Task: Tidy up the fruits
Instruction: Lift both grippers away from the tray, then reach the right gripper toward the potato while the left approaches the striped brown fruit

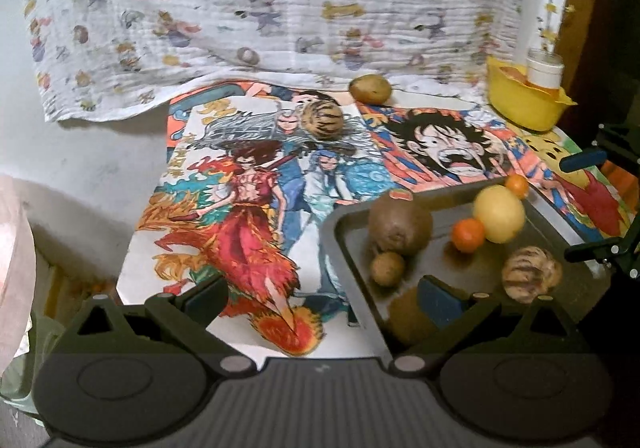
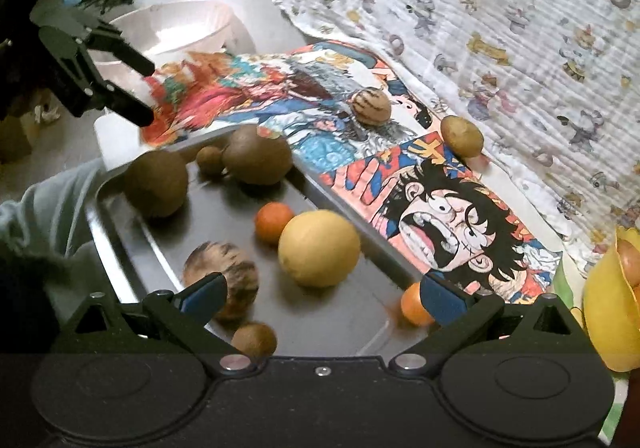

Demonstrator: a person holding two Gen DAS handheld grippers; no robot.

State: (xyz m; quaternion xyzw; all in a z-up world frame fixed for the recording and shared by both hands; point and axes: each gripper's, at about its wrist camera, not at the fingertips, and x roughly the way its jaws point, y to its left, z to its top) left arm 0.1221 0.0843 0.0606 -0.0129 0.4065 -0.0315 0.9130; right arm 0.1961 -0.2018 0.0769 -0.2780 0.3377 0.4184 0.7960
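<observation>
On the metal tray most fruits already lie, while a striped fruit and a tan one wait beyond it on the cartoon posters. I hold both left gripper and right gripper spread wide and empty, so I judge collecting is mid-way: next I must reach out to the striped one.

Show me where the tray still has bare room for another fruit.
Free: the tray floor between the lemon and the near rim, and the strip between the orange and the big brown fruit. Crowded: the far corner, where brown fruits bunch, and the striped fruit at the left rim.
</observation>
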